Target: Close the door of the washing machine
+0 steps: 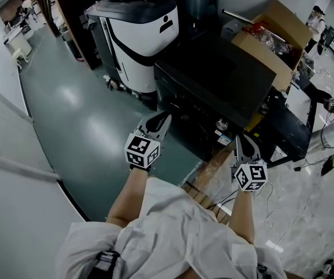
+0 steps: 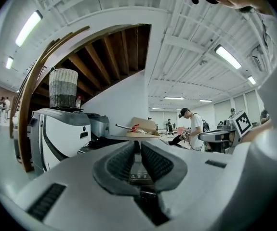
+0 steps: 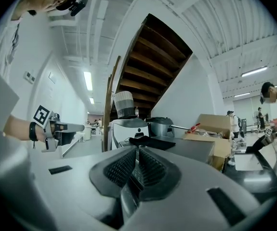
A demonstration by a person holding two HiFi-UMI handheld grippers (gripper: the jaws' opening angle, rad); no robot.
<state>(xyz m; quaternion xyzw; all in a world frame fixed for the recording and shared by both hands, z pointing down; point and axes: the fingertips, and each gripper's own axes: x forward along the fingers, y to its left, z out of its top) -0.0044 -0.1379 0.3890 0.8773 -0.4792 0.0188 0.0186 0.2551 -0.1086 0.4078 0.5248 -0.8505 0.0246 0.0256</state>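
Washer [image 1: 216, 83]: dark box ahead; door state can't tell.
L gripper [image 1: 164, 120]: jaws near-together, empty, off washer.
R gripper [image 1: 242, 141]: same.
Progress: unclear, no contact now.

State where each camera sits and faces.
Head view: on the person's head, facing steeply down at the floor; shirt, forearms, left gripper, right gripper show.
Left gripper view: on the left gripper, level toward the white machine; shut jaws show.
Right gripper view: on the right gripper, level toward it too; shut jaws show.
Shared: both gripper views see the cardboard box.
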